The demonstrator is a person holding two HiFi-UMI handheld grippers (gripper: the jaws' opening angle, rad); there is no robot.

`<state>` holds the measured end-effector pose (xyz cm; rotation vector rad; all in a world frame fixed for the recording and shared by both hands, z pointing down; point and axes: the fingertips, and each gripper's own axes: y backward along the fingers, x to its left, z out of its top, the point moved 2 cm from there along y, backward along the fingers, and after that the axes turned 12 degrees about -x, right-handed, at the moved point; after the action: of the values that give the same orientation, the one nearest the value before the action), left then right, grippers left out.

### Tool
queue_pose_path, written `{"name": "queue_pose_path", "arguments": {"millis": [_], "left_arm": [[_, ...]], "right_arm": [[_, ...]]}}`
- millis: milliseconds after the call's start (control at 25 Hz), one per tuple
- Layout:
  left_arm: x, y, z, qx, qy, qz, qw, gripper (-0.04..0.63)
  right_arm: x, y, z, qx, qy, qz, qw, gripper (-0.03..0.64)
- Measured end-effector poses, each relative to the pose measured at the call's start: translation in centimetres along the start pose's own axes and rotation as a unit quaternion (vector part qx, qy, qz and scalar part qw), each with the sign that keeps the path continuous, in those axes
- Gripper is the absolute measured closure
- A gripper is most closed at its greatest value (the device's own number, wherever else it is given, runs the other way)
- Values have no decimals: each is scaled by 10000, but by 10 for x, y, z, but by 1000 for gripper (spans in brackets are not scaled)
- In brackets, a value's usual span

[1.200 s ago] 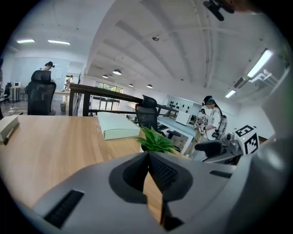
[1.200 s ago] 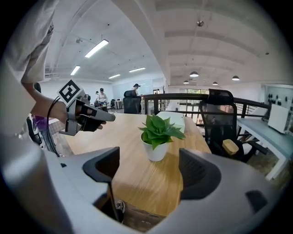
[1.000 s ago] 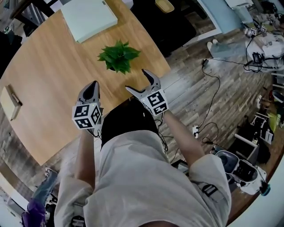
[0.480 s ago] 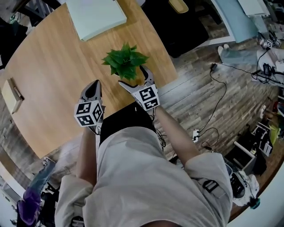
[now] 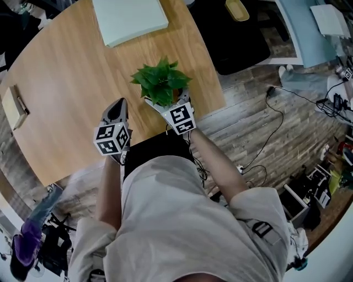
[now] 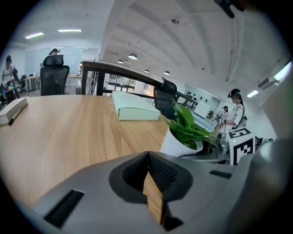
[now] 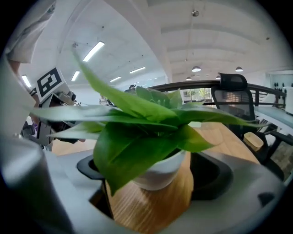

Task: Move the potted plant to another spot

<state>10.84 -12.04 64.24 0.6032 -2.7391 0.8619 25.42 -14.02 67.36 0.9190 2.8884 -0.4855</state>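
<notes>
Wooden desk [image 5: 66,93], curved edge, light grain. Pale green flat box [image 5: 129,19] lies at its far side. Tan notebook [image 5: 12,109] with a dark strip on it sits at the left edge. Plank floor [image 5: 259,118] to the right, black cables [image 5: 266,144] trailing over it. Yellow tray [image 5: 237,9] on a black surface beyond the desk. Left gripper view: black office chair [image 6: 54,75] behind the desk, person [image 6: 236,109] standing far right.

The head view looks steeply down from above the person onto the desk [image 5: 71,104], with the potted plant [image 5: 161,82] toward 12 o'clock. The left gripper view skims low across the same desk, plant at 3 o'clock. The right gripper view faces that plant from very near.
</notes>
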Motion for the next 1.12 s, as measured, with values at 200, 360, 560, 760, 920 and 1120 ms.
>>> {"name": "queue_pose_path", "arguments": {"millis": [200,360,560,760,920,1120], "left_arm": [[-1,-1,-3,66,46,74,9999,583],[0,1,-8,108,91,122,9998,583],[1,1,-6,105,103,190,9997,583],[7,5,-6,84,152,308,9994,583],[12,7,-3,51,186,367,9991,583],[16,7,3,-29,219,413,9989,583]], "right_arm": [[2,-16,1,-31,44,208,9998,86],[5,-25,2,-66,119,288,9995,86],[1,-35,6,-51,178,353,9992,85],[2,-45,9,-43,80,527,9986,87],[3,-52,15,-60,109,579,9982,92],[4,-59,23,-119,130,632,9978,92]]}}
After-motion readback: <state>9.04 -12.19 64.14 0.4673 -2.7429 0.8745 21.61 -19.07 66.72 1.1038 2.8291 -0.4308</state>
